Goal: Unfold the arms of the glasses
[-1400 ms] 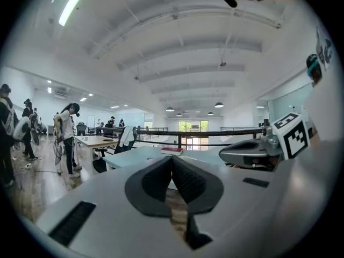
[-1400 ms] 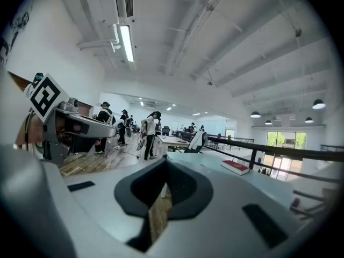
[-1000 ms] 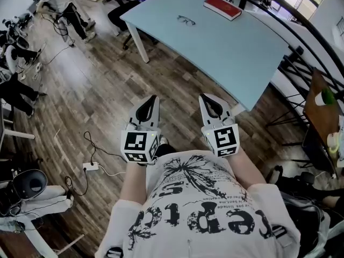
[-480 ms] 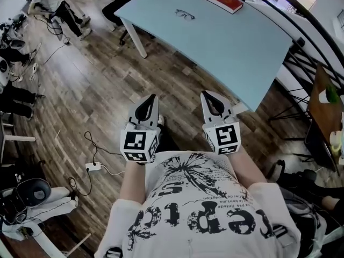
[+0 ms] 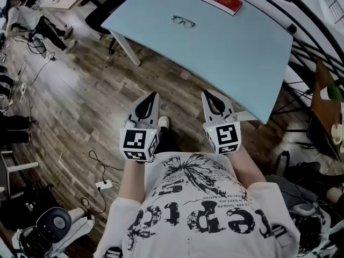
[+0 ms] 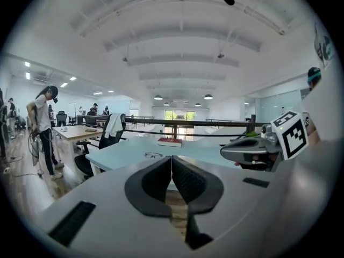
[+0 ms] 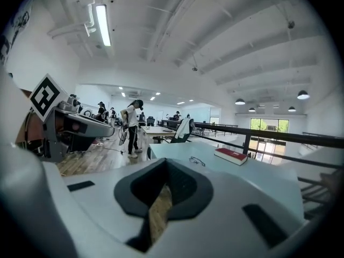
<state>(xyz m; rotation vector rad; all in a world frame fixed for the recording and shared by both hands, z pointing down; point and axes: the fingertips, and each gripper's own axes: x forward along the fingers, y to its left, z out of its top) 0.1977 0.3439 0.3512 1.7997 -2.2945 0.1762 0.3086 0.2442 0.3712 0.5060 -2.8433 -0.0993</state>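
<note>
A pair of dark-framed glasses (image 5: 183, 21) lies on the pale blue table (image 5: 231, 58), far ahead of both grippers; it also shows small in the left gripper view as glasses (image 6: 153, 155) and in the right gripper view as glasses (image 7: 196, 161). My left gripper (image 5: 152, 98) is held over the wooden floor in front of the person's chest, shut with nothing in it. Beside it, my right gripper (image 5: 207, 95) is likewise shut and empty. Both point toward the table, well short of its near edge.
A red book (image 5: 220, 0) lies on the table beyond the glasses. Office chairs (image 5: 99, 16) stand at the table's left end. A power strip and cable (image 5: 105, 184) lie on the floor at left. A railing (image 5: 317, 52) runs along the right. A person (image 6: 44, 128) stands at far left.
The person has walked toward the table: it and the glasses have come nearer and shifted left in the head view. Both grippers stay shut, side by side in front of the chest.
</note>
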